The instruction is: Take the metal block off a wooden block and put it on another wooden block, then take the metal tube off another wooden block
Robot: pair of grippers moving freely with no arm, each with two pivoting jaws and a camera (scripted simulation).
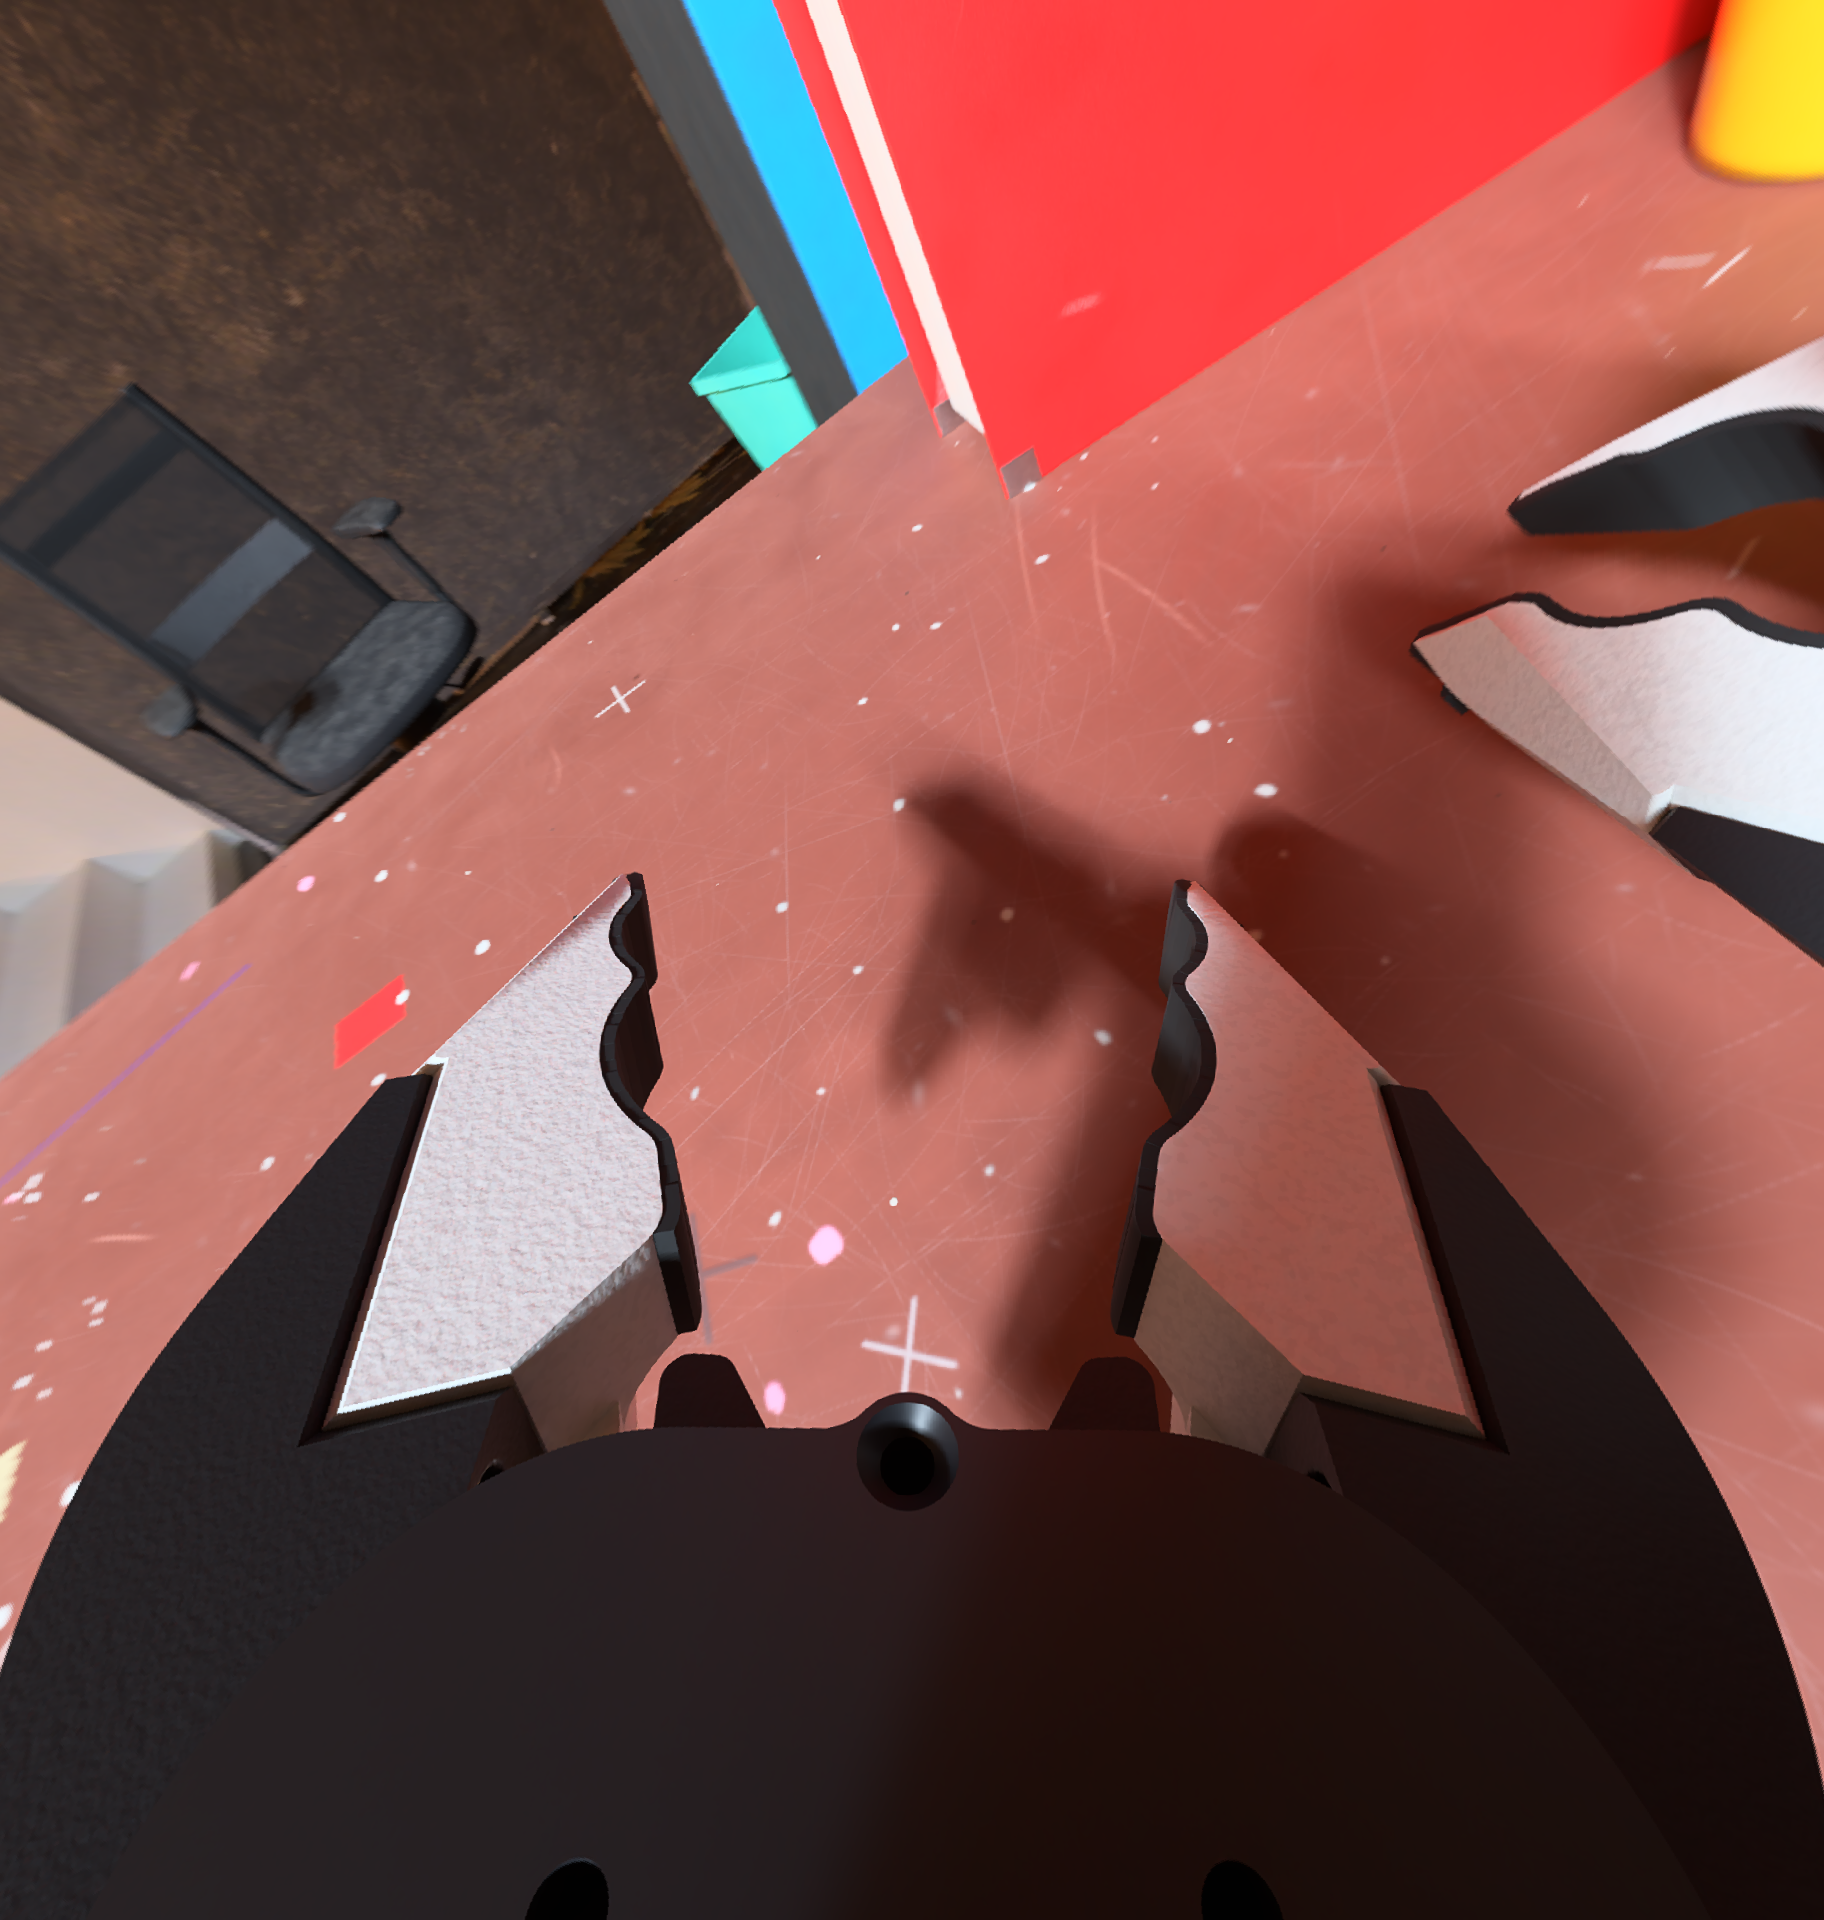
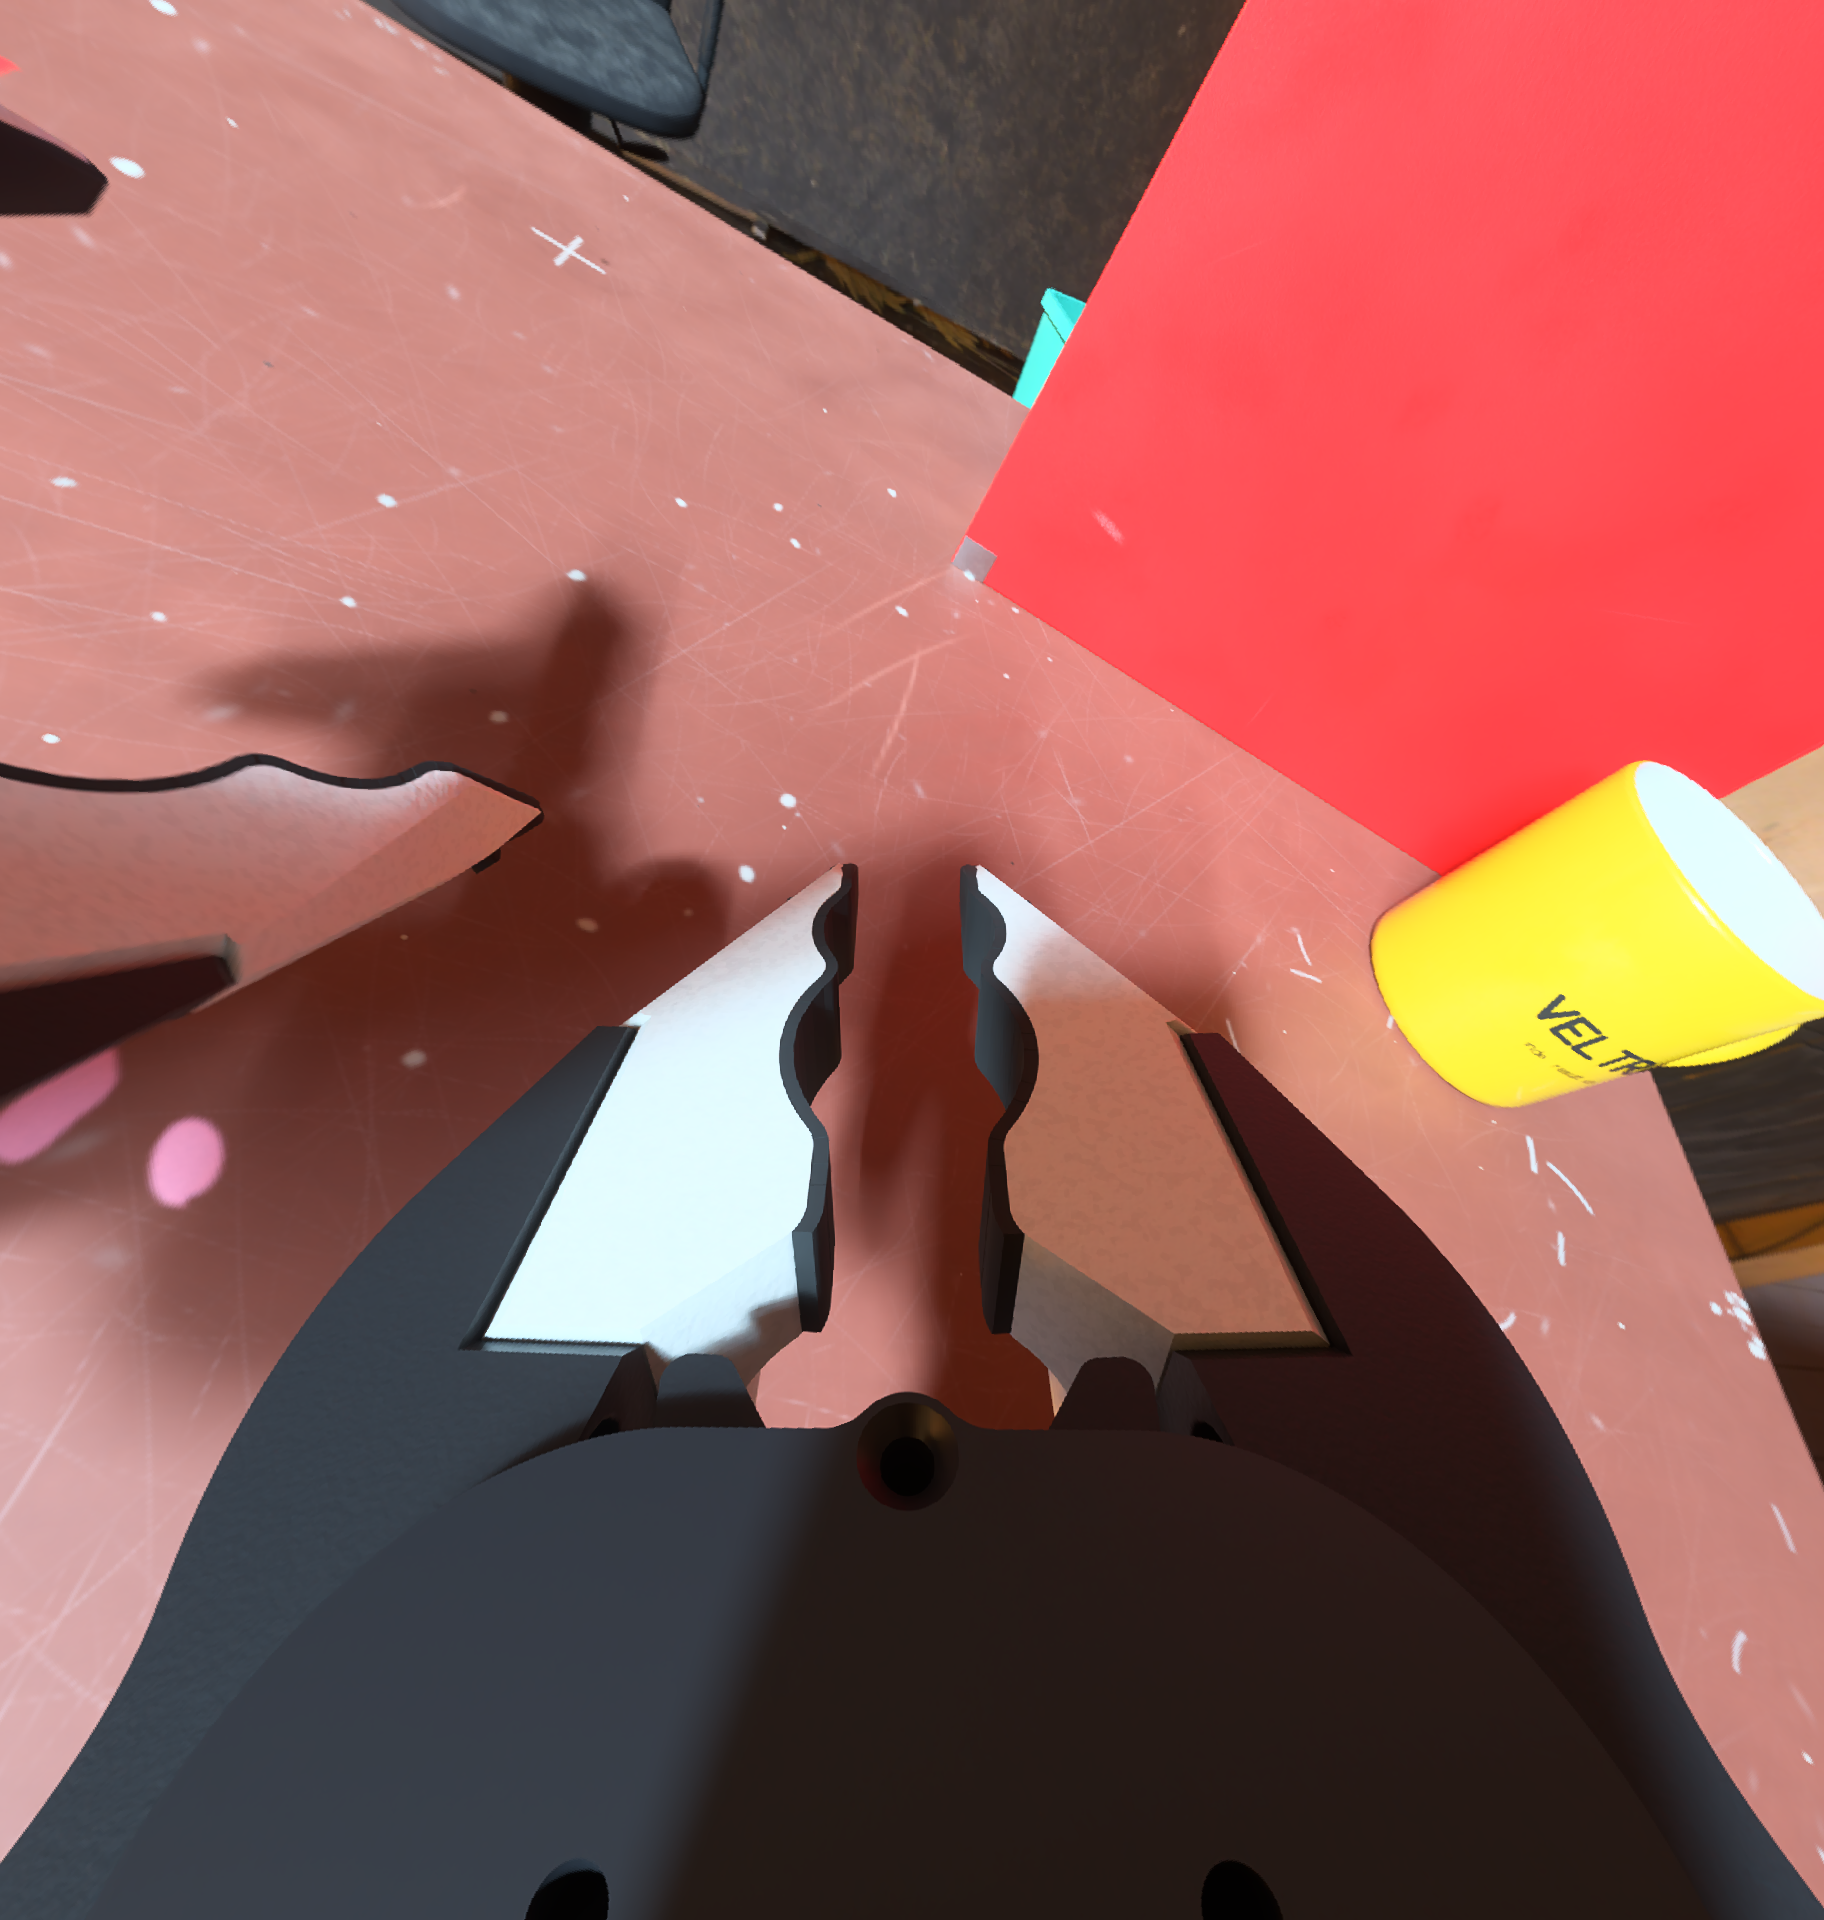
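Note:
My left gripper (image 1: 908,883) is open wide and empty, low over the scratched pink-red table (image 1: 783,675). My right gripper (image 2: 908,871) is empty, its jaws a narrow gap apart, over the same table (image 2: 472,416). It also shows at the right edge of the left wrist view (image 1: 1469,577). The left gripper shows at the left of the right wrist view (image 2: 316,499). A yellow tube with a white end (image 2: 1573,956) lies on its side to the right of my right gripper, against a wooden piece (image 2: 1812,831). It also shows in the left wrist view (image 1: 1791,94). No metal block is in view.
A large red panel (image 1: 1147,208) stands on the table ahead of both grippers, also in the right wrist view (image 2: 1459,416). A blue panel (image 1: 794,187) and a teal box (image 1: 757,390) stand behind it. An office chair (image 1: 264,623) stands beyond the table edge.

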